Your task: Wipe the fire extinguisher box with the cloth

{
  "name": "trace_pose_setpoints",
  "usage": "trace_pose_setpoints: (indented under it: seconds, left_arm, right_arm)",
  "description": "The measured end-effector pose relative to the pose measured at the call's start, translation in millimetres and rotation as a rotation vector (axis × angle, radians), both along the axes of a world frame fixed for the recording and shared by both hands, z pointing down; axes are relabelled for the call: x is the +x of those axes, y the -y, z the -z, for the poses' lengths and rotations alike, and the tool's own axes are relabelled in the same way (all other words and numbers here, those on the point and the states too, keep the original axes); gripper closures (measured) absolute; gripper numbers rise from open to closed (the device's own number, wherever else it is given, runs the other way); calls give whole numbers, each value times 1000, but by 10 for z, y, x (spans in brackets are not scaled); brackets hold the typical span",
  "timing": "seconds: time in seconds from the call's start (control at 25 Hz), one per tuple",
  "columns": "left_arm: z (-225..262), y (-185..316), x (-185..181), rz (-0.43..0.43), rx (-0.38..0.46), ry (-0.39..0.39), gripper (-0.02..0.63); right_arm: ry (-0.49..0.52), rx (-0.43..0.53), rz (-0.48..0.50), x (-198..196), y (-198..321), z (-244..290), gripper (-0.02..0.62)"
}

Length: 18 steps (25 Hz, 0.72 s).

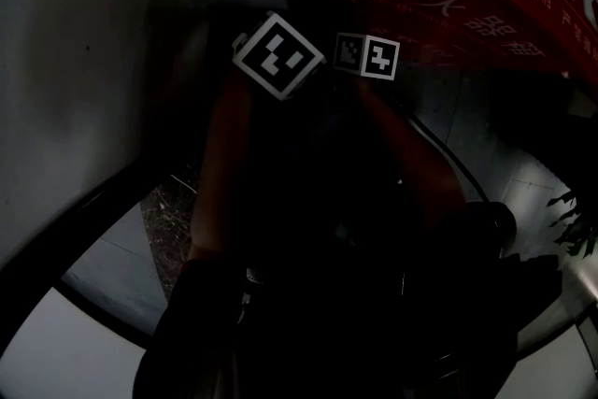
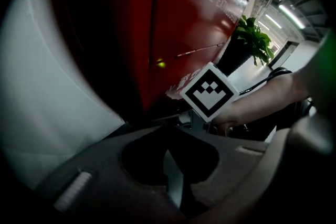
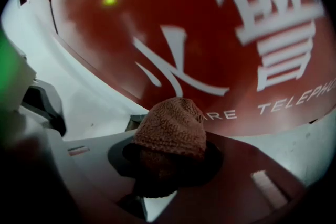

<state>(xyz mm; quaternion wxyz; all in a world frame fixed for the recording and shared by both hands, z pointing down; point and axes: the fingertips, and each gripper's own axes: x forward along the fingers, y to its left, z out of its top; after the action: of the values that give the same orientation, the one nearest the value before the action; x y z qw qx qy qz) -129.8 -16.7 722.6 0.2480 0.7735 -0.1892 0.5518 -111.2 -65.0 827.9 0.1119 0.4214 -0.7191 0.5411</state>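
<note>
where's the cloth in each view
Head view: not visible; the area below is too dark.
Left gripper view: not in it.
Right gripper view: lower centre, cloth clamped between the jaws.
Shared landmark: the red fire extinguisher box.

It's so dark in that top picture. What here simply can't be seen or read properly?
- Right gripper view: the cloth covers the right gripper where its jaws meet. Whether it touches the fire extinguisher box cannot be told. The box's white lettering is cut off by the picture's edge.
- Head view: too dark. Everything below the two marker cubes is lost in shadow.
- Left gripper view: the box's English lettering is blurred and runs off the top edge.
</note>
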Motion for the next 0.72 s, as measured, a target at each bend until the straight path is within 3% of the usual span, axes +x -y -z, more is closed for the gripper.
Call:
trace_pose_setpoints:
  seconds: [0.72]
  left_arm:
    - [-48,80,-26,34,-15,-19,603]
  right_arm:
    - [61,119,55,44,3,870,474]
